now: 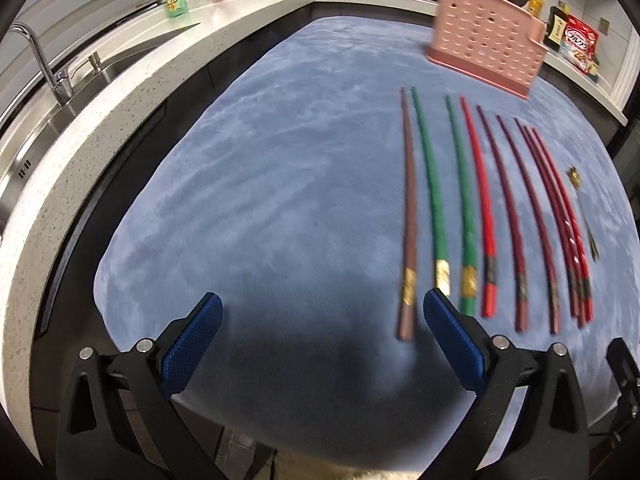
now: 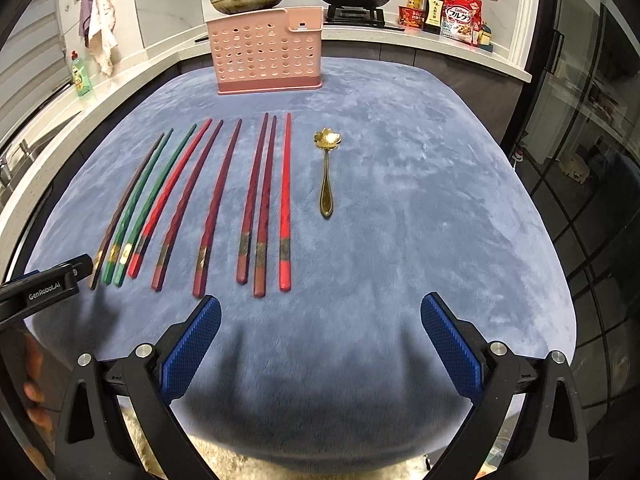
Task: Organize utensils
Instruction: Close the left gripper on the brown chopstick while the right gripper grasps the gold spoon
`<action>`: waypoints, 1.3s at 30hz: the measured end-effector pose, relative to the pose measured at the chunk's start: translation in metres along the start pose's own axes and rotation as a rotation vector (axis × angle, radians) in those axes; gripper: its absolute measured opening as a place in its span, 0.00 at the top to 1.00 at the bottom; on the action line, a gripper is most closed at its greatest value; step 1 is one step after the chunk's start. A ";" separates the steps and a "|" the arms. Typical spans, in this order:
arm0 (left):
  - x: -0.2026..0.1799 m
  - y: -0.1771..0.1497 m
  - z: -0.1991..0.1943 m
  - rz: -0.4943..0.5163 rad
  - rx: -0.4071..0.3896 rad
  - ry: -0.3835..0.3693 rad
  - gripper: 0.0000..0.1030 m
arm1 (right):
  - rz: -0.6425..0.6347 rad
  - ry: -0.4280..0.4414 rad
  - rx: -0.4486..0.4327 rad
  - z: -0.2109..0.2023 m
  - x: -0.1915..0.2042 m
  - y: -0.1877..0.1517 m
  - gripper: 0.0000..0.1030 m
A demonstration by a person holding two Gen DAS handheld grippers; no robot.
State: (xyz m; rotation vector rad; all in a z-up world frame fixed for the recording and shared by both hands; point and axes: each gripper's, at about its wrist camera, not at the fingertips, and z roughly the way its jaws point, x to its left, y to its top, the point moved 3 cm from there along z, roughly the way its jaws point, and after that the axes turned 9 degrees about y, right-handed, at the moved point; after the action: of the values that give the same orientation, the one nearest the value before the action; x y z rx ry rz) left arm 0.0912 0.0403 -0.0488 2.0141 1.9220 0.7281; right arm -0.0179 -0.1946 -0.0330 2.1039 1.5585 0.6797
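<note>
Chopsticks (image 2: 208, 200): nine, laid side by side on the blue surface (image 2: 400, 240), long axes pointing away from us toward the pink holder (image 2: 268, 52). Brown chopstick (image 1: 408, 216) lies just ahead of our left gripper (image 1: 322, 320), nearest; right gripper (image 2: 320, 320) farther. Both jaws spread wide, empty.

Both views were taken from low above a blue mat (image 1: 280, 184), looking forward between each gripper's spread blue fingers (image 2: 192, 344) toward the far counter. In the left wrist view the row of chopsticks (image 1: 486, 216) was pushed to the right of the frame, with a sink (image 1: 60, 92) at the upper left. The right wrist view was centred on the same row (image 2: 208, 200) and the pink holder (image 2: 266, 52), both shared.
</note>
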 end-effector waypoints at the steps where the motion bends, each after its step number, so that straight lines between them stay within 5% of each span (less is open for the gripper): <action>1: 0.000 0.002 0.003 0.001 -0.001 0.004 0.07 | -0.001 0.000 0.001 0.002 0.000 0.002 0.07; 15: -0.012 0.004 0.016 0.036 0.008 -0.040 0.20 | -0.002 -0.008 0.001 0.020 -0.008 0.025 0.07; 20: -0.009 0.009 0.011 0.026 -0.010 -0.060 0.63 | -0.005 0.006 0.000 0.030 -0.012 0.035 0.21; 25: -0.009 0.012 0.012 0.026 -0.004 -0.085 0.84 | 0.019 0.023 0.008 0.048 -0.021 0.051 0.43; 33: -0.013 0.011 0.012 0.041 -0.019 -0.066 0.85 | 0.099 0.090 0.034 0.076 -0.034 0.065 0.74; 39: -0.015 0.009 0.011 0.054 -0.035 -0.051 0.85 | 0.098 0.097 0.029 0.084 -0.034 0.063 0.78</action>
State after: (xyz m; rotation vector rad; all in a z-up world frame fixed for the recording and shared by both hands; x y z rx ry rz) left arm 0.1049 0.0266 -0.0562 2.0506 1.8209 0.7115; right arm 0.0727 -0.2491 -0.0650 2.2101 1.5326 0.8092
